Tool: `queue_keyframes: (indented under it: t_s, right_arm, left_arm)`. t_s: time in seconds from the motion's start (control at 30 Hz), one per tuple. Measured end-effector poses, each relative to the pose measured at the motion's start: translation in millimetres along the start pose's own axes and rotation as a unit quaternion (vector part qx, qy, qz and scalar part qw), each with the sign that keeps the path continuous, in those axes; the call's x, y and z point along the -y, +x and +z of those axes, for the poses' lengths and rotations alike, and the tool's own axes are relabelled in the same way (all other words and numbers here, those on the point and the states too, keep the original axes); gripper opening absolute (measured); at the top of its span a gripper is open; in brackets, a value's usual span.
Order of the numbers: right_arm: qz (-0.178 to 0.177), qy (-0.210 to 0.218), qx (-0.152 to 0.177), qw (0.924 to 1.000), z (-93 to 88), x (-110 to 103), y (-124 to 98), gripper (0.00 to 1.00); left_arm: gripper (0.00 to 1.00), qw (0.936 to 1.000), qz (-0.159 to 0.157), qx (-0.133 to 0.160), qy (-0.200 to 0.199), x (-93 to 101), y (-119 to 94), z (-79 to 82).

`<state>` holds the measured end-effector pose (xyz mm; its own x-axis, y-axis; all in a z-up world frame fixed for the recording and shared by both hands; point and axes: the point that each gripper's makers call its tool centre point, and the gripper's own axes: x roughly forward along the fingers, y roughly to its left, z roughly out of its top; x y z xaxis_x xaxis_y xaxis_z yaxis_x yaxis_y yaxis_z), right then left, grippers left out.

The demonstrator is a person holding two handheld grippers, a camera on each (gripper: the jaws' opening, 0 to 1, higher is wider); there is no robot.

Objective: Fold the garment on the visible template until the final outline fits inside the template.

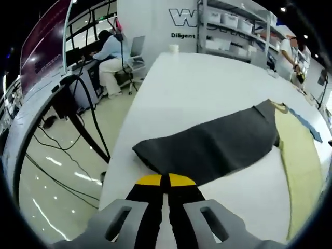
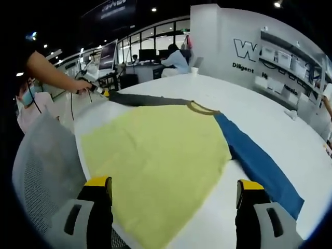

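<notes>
Currently my left gripper [image 1: 165, 181] pinches the grey sleeve [image 1: 207, 148]; my right gripper [image 2: 175, 193] hangs open. Fold inward, edge kept straight.

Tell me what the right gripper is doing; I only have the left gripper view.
Observer: The right gripper is open, jaws wide apart, at the near edge of the yellow body, holding nothing.
Operator: And the blue sleeve? I see just a sliver.
Observer: The blue sleeve lies flat and unfolded on the white table.
Operator: Can you see my left gripper from there?
Observer: Yes, the left gripper is at the far tip of the dark sleeve.
</notes>
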<state>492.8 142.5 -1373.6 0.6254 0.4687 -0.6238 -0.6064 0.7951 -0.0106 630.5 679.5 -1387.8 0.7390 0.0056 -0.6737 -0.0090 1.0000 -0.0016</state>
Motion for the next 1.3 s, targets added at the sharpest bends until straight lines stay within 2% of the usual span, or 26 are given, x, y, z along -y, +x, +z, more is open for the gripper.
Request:
queue_keyframes:
  t_s: [0.07,0.23,0.43,0.63,0.93,1.13,1.3]
  right_arm:
    - [0.0,0.001,0.0,1.0,-1.2,0,-2,0.99]
    - [-0.005,0.001,0.0,1.0,-5.8,3,-7,0.99]
    - [-0.015,0.012,0.001,0.9998,-13.6,7,-13,0.99]
    - [-0.017,0.013,0.002,0.9998,-19.6,6,-19,0.99]
    - [-0.025,0.018,0.003,0.9995,-27.6,5,-25,0.99]
    - [-0.034,0.021,0.001,0.9992,-32.5,10,-32,0.99]
    - [-0.043,0.026,0.001,0.9988,-35.2,15,-38,0.99]
  left_arm:
    - [0.0,0.9997,-0.008,0.022,0.004,4.0,-5,16.3]
    - [0.0,0.998,-0.03,0.054,0.01,17.5,-15,45.7]
    - [0.0,0.9953,-0.061,0.075,0.002,42.0,-24,62.0]
    - [0.0,0.9904,-0.095,0.097,0.022,69.4,-33,79.6]
    - [0.0,0.9777,-0.157,0.138,0.014,112.5,-52,118.4]
    - [0.0,0.9671,-0.199,0.158,0.015,133.5,-49,148.7]
    - [0.0,0.9593,-0.223,0.171,0.02,152.5,-51,165.7]
